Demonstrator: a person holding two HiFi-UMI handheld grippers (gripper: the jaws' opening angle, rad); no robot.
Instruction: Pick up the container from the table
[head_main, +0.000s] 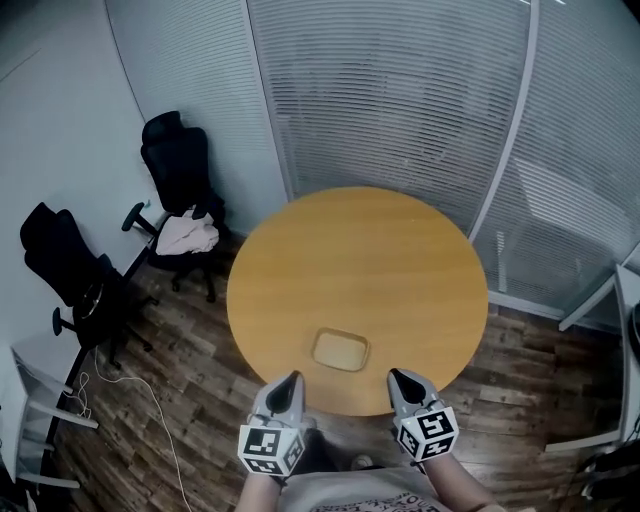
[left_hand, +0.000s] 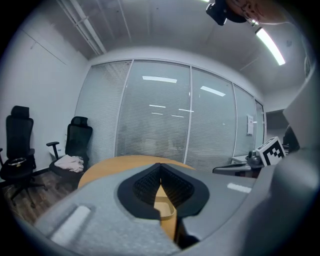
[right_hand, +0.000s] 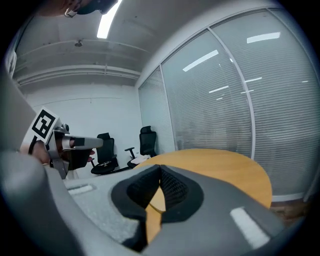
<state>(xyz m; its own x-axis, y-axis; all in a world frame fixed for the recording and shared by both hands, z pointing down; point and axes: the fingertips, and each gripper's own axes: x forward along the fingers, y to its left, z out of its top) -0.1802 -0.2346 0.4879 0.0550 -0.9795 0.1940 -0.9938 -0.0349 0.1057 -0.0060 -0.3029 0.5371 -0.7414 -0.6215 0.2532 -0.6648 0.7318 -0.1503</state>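
Head view: left hand-held gripper (head_main: 292, 381) and right hand-held gripper (head_main: 398, 378) sit side by side at the bottom of frame, at the counter's near edge, both pointing forward and slightly down. Left gripper view shows its jaws closed tip to tip with nothing clamped. Right gripper view shows the same: pads together, empty. Neither holds anything yet, so either one has to open before a grasp.

Container (head_main: 340, 350): shallow tan tray, open top, looks empty, flat on the counter (head_main: 360, 240) close to the near rim. It lies just ahead of the jaw tips, in the gap between the two hand-held grippers, touching neither. Long axis runs left-right across the head view, slightly skewed, so each short end faces one gripper. Left looks marginally nearer, but it's close to even.

In the left gripper view the container (left_hand: 165, 207) shows through the slot below the closed tips, so it's roughly straight ahead and low. In the right gripper view only a tan sliver shows there. It could be container rim or counter top, can't tell.

Judgement: the move turns on forward and inward. Open, then swing in toward centre and pinch a rim wall. A two-sided lift at the short ends also fits.

Counter is round, wood-toned. Beyond it: wood floor (head_main: 190, 330) with a cable (head_main: 150, 400), two black chairs (head_main: 180, 160) at left, one carrying a pale cloth (head_main: 187, 233), and a glass wall (head_main: 400, 90) with blinds at the back.
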